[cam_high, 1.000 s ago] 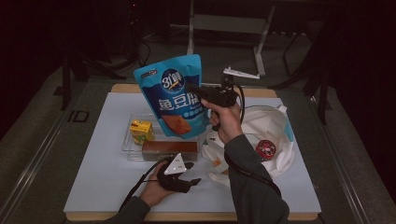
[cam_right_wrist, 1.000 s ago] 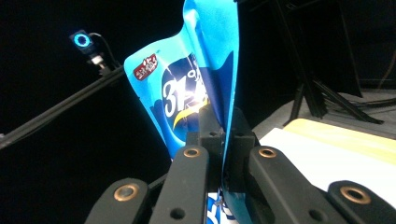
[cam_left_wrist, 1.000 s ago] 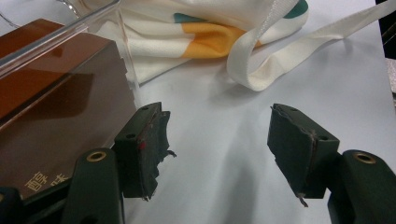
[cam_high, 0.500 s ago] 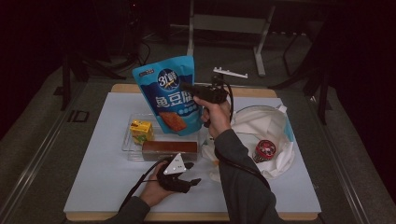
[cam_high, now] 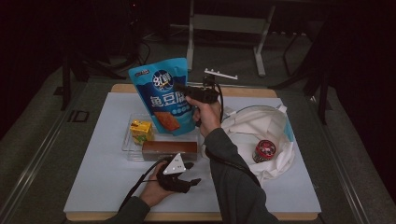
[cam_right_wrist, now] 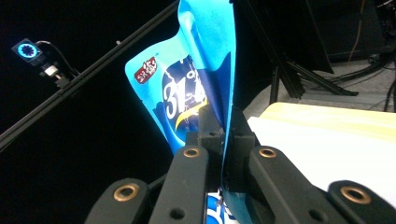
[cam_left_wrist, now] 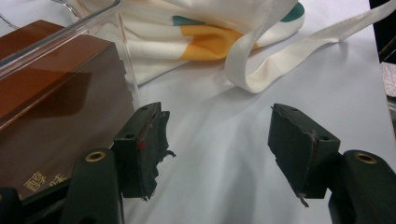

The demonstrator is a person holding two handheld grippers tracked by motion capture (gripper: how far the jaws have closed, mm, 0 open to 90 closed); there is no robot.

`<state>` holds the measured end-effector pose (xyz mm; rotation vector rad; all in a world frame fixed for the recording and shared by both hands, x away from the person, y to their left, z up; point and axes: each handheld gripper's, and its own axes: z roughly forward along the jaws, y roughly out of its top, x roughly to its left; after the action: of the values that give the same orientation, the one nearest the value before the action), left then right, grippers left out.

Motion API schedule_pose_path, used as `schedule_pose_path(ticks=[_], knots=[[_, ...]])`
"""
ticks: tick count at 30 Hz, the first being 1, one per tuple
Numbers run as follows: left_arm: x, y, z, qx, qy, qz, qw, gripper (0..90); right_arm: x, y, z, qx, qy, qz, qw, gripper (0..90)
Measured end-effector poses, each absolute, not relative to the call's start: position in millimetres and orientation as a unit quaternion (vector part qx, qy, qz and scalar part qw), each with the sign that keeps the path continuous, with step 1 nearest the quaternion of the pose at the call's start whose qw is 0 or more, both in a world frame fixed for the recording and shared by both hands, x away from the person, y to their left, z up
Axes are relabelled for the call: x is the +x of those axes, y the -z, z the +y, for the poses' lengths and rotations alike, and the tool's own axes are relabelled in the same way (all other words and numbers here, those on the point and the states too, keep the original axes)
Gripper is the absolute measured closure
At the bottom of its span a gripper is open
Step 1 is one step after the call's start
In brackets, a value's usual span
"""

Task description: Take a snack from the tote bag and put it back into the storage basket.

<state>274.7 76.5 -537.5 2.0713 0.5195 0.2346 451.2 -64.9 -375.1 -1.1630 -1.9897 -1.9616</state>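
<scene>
My right gripper [cam_high: 181,88] is shut on the edge of a blue snack bag [cam_high: 163,95], which hangs upright above the clear tray [cam_high: 127,150]. In the right gripper view the jaws [cam_right_wrist: 224,135] pinch the blue bag [cam_right_wrist: 196,70] along its side seam. A yellow carton [cam_high: 141,130] and a long brown box [cam_high: 169,150] lie in the tray. My left gripper [cam_high: 194,171] rests on the white tabletop near the front edge. It stands open [cam_left_wrist: 219,149] with nothing between its jaws, right beside the brown box [cam_left_wrist: 60,116].
A white cloth bag [cam_high: 261,123] lies open to the right of the tray, with a red-lidded can [cam_high: 265,150] in it. Its strap and printed cloth [cam_left_wrist: 210,37] lie just beyond the left jaws. Dark stands and rails rise behind the table.
The right gripper has carried the blue bag leftward and a little lower, over the tray. The left gripper has stayed where it was.
</scene>
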Motion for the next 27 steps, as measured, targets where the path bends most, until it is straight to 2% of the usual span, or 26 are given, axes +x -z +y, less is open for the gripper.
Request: schedule_pose_path(ticks=[15,22,27], knots=[[273.4,537.6,76.1,0.847,-0.094,0.211,0.479,36.0,451.1,396.3,-39.9,-0.382,0.631,-0.671,0.071,87.4],[273.7,537.6,76.2,0.848,-0.095,0.211,0.478,36.0,454.3,419.1,-53.2,-0.406,0.629,-0.658,0.085,86.8],[274.0,537.7,76.1,0.848,-0.094,0.212,0.477,36.0,448.9,418.3,-67.6,-0.397,0.611,-0.682,0.059,85.4]])
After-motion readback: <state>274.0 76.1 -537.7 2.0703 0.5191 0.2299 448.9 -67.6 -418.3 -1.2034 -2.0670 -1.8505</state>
